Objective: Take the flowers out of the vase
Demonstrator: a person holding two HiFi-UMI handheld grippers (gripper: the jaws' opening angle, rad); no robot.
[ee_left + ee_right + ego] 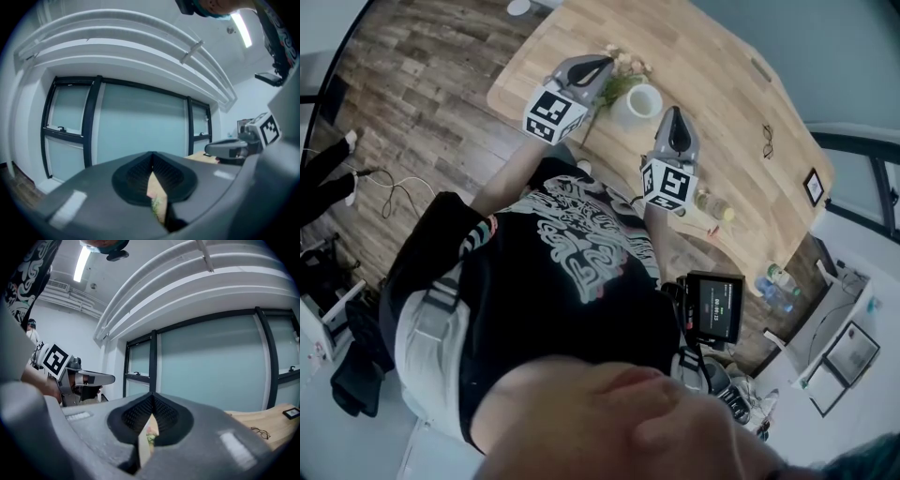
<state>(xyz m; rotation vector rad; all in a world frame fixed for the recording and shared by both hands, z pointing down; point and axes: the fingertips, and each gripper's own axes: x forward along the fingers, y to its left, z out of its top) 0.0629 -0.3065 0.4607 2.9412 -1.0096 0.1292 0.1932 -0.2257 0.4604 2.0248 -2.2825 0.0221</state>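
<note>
A white vase (644,100) stands on the wooden table (712,66). Pale pink flowers (625,67) with green stems lean out to its left, right at the tip of my left gripper (605,64). That gripper is shut, seemingly on the stems. In the left gripper view its jaws (153,154) meet, and green (157,204) shows in the gap below. My right gripper (675,111) is shut beside the vase's right rim. Its jaws (151,394) touch, with a white sliver and a bit of flower (150,438) below. Whether it pinches the rim I cannot tell.
Eyeglasses (767,141) and a small black frame (813,186) lie farther right on the table. A small bottle (714,206) lies near the front edge by my right hand. Glass partitions stand beyond the table. Wooden floor lies to the left.
</note>
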